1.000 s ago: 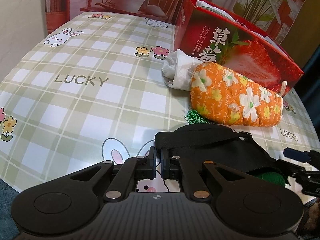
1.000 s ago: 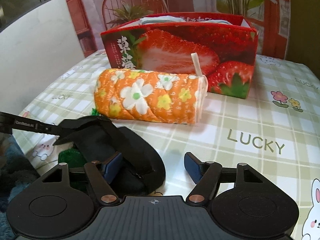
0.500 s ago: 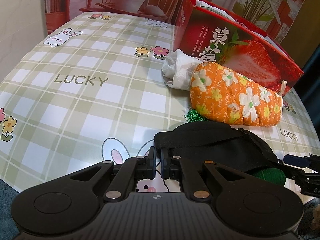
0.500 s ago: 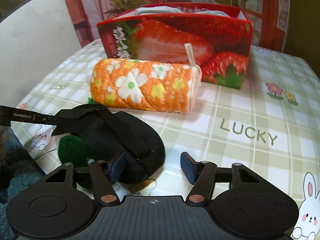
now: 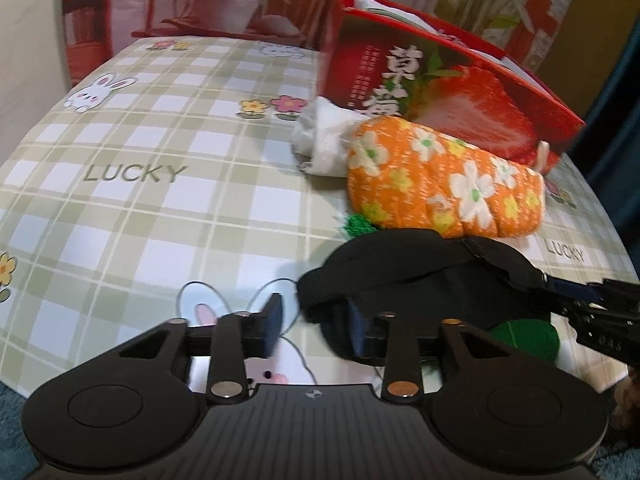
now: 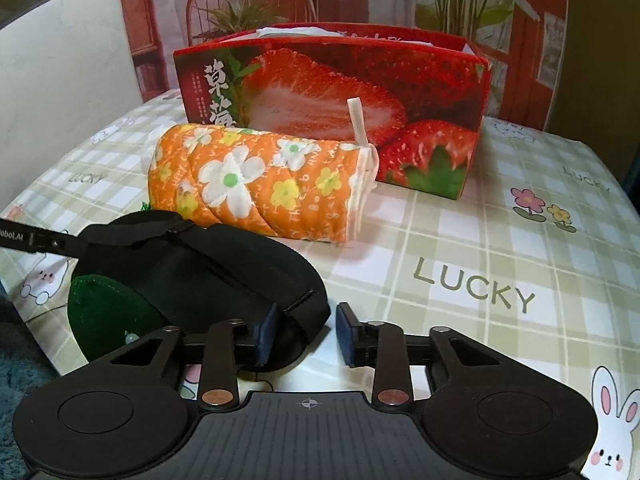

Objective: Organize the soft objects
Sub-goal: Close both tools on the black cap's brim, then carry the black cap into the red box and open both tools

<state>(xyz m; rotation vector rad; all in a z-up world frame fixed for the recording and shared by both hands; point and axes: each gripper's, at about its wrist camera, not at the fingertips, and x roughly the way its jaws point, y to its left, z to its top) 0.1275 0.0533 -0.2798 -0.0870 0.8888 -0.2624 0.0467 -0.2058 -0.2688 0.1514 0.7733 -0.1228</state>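
Black fabric of the eye mask (image 5: pixel 420 280), low at centre-right on the counter (image 5: pixel 160 200), has been let go by the left tongs (image 5: pixel 316 326), whose jaws are opening beside its near edge. Closing jaws of the right tongs (image 6: pixel 306 334) are seen around its strap end, not yet pressing; a handover is suggested. Its long axis runs left-right. Beyond, the orange roll (image 5: pixel 444 188) lies before the strawberry box (image 5: pixel 440 92).

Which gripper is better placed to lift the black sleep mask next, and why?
Probably the right gripper: its closing jaws straddle the black sleep mask's near end. The left gripper's jaws are opening off the mask's other end.
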